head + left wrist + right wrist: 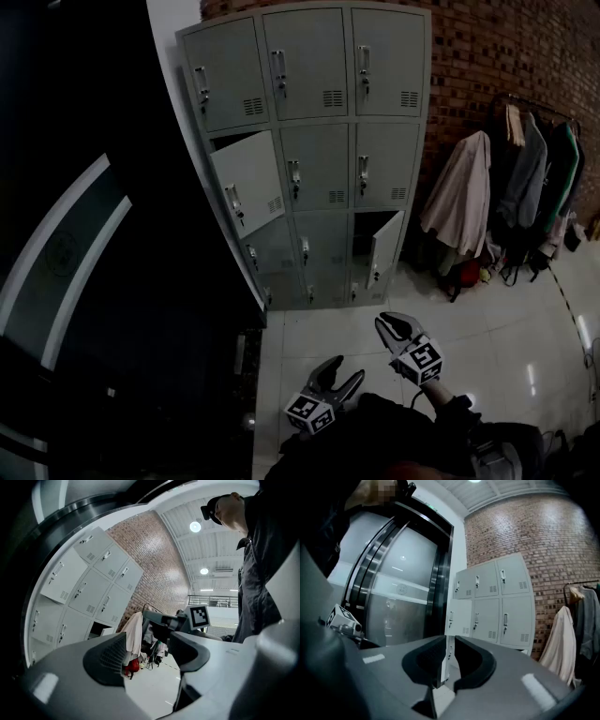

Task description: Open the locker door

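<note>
Both grippers point(343, 370) point(394, 324) (fingers point(324, 375) empty) hover short of lockers point(314, 155).

Locker bank point(319, 159) against brick wall point(487, 56); coat rack point(525, 178) right of it.

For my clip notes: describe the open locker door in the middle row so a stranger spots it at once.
Against the brick wall stands a grey bank of nine lockers. In its middle row the leftmost door hangs open while both neighbours are shut; the only other open door is bottom right.
</note>
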A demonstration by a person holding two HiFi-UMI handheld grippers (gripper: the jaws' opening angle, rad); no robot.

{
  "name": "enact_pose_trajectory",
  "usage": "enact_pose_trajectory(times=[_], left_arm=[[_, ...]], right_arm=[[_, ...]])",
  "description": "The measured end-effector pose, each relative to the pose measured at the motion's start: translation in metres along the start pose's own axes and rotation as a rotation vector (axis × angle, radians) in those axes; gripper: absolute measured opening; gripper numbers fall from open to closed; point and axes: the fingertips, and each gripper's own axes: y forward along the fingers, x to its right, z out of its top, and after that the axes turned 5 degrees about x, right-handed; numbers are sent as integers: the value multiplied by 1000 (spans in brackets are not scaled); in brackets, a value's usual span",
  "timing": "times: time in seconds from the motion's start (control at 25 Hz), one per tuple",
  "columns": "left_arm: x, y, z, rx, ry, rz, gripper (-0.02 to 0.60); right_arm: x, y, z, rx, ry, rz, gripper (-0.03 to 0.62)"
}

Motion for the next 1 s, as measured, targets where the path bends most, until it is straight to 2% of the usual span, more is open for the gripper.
enact_pose_trajectory(times=[0.2,0.44,0.52,0.72,0.88,1.0], left_arm=[[-30,44,-3,-4,-39,4,288],[-109,104,-5,-11,-6,8,285],[-132,134,6,-20,-6,-6,285],[-196,220,35,-42,-6,-21,285],[-239,268,58,-22,3,10,278],[-260,283,67,-23,3,39,272]], right_arm=[[89,72,15,7,-104,-13,48],[212,188,13,8,-166,-57,57],[254,232,17,-8,-204,-64,122],[355,354,30,-1,-242,-66,129],[408,434,26,-5,-239,-87,130],[429,466,10,-36,-217,-145,147]])
